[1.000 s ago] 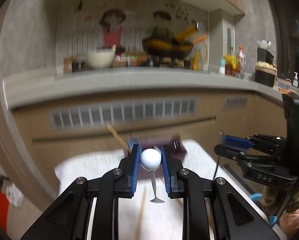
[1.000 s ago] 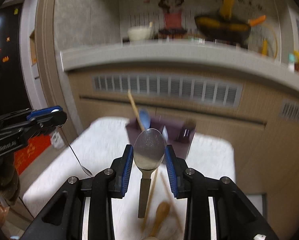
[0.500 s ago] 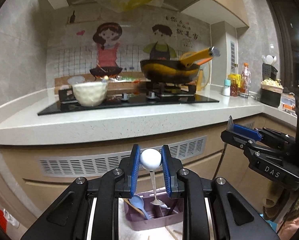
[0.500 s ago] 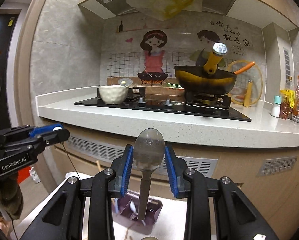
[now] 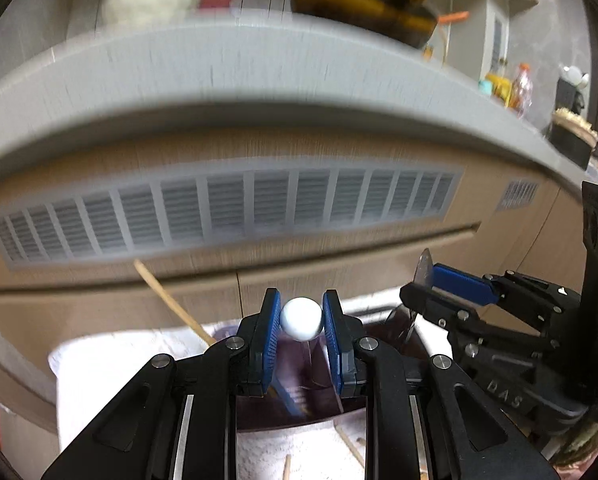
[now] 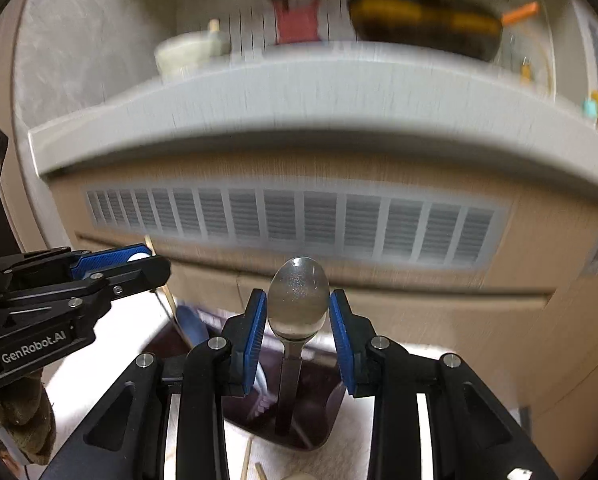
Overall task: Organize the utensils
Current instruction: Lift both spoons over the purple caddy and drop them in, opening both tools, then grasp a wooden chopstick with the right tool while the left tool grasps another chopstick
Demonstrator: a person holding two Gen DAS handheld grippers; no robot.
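My left gripper (image 5: 301, 318) is shut on a small white spoon (image 5: 301, 319), bowl up, its thin handle hanging over the dark purple utensil holder (image 5: 319, 408). My right gripper (image 6: 298, 312) is shut on a steel spoon (image 6: 298, 300), bowl up, handle reaching down into the same holder (image 6: 319, 420). A wooden chopstick (image 5: 171, 304) and a blue spoon (image 6: 191, 324) stand in the holder. Each gripper shows in the other's view: the right (image 5: 447, 292), the left (image 6: 131, 268).
The holder stands on a white towel (image 5: 111, 364). Loose wooden chopsticks (image 5: 349, 444) lie on the towel near me. Behind is a wooden cabinet front with a vent grille (image 5: 227, 208) under a grey countertop edge (image 5: 259, 60).
Both views have tilted back down from the stove and wall to the holder. Both grippers, each holding its spoon, now hang right over the holder.
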